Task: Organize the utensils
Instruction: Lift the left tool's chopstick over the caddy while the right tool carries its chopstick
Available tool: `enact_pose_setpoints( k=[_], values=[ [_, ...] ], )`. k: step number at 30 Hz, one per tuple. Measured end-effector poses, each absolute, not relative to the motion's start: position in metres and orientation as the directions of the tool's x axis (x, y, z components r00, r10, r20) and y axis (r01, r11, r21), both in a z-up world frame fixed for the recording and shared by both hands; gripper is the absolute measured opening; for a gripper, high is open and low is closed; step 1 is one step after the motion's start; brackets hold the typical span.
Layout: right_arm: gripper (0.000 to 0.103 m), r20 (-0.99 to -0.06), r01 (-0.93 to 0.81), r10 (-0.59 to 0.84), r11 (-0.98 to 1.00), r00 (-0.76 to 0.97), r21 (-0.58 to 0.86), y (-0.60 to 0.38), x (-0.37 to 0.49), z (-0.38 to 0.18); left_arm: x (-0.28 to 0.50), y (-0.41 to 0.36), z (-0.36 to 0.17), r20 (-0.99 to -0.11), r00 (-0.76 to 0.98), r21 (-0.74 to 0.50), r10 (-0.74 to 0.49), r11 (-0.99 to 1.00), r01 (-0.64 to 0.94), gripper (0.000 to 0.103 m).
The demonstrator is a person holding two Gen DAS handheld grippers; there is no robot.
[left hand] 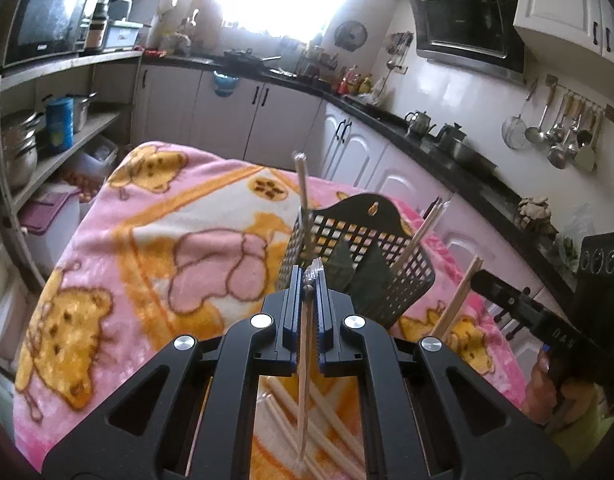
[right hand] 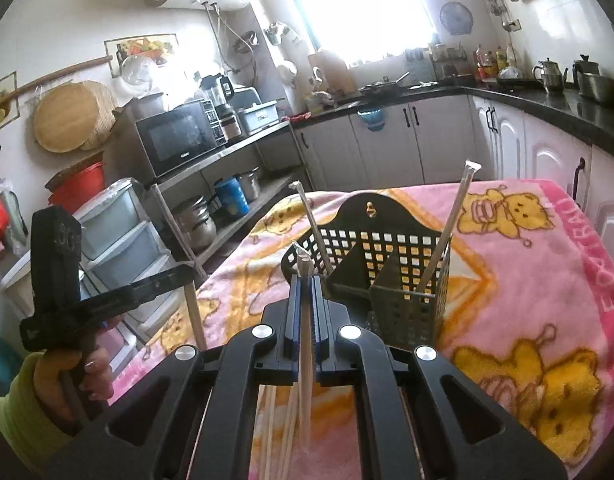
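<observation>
Pink blanket (left hand: 147, 240); loose chopsticks (left hand: 327, 420) half hidden beneath left tool (left hand: 308, 280).

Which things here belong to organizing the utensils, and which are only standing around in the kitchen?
Belongs to the job:
- left gripper, shut on a chopstick
- right gripper, shut on a chopstick
- black basket holding chopsticks
- loose chopsticks on the blanket

Just around:
- microwave
- kettles
- hanging ladles
</observation>
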State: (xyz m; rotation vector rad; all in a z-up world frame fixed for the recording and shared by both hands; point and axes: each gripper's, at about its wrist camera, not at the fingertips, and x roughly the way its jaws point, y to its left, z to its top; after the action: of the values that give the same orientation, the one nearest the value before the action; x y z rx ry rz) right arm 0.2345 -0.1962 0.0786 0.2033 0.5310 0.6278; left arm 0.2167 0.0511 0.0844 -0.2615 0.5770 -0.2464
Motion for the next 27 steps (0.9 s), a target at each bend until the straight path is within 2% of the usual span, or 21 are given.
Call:
enact_pose_setpoints(
  k=[27],
  values=[
    [0.005,-0.274,-0.421,0.508,0.849,0.816,0.32,-0.241,0.246,0.14,0.264,-0.002,0.179,-0.338,0.856,-0.277,-0.393,0.91,0.308,0.001]
  ],
)
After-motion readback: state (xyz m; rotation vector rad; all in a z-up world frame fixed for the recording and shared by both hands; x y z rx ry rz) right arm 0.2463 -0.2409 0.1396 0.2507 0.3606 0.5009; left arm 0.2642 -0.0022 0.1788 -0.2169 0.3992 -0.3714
